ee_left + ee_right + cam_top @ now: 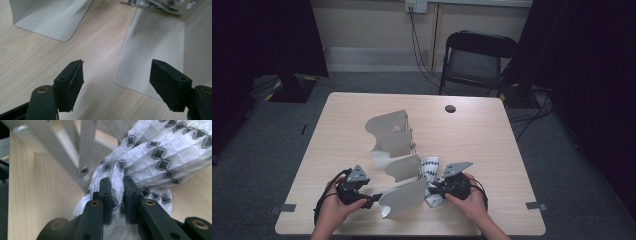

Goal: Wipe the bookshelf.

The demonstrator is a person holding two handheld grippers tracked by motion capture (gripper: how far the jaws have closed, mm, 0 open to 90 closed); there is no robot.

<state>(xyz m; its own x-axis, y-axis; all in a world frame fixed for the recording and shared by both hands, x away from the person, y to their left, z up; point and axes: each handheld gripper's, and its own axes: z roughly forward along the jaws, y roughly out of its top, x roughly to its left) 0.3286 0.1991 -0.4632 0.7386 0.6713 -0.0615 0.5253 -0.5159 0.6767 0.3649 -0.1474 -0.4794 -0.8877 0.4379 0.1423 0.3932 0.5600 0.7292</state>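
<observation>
Right gripper (117, 195) clamped tight on a fold of the white cloth with black diamonds (160, 157), low on the bundle, pads pinching fabric alone. Cloth (431, 172) bunched on the counter (492, 145) against the near end of the grey metal divider rack (398, 150), just right of its front plates and touching the rack's thin rods in the right gripper view. Left gripper (116, 80) wide apart and empty, hovering over bare wood with the flat foot of the nearest rack plate (150, 50) between and ahead of its pads — not pressing anything.

Judged step: drawing the cloth clear of the rack, or feeding it in between the plates; hard to tell which from here.

To do it well:
- Keep the pinch as is; no re-gripping mid-move, since a thin fold could slip out.
- Move low and level, away from the rod ends — likely snag point, given fabric resting right beside them.
- Steady the rack first: settle the left gripper onto the near plate's foot or close on its upright edge, otherwise the light metal probably slides or tips with the pull.
- Go slowly, watching for the trailing part of the bundle dragging under a plate.
- Stop and lift slightly if the rack starts to shift.
</observation>
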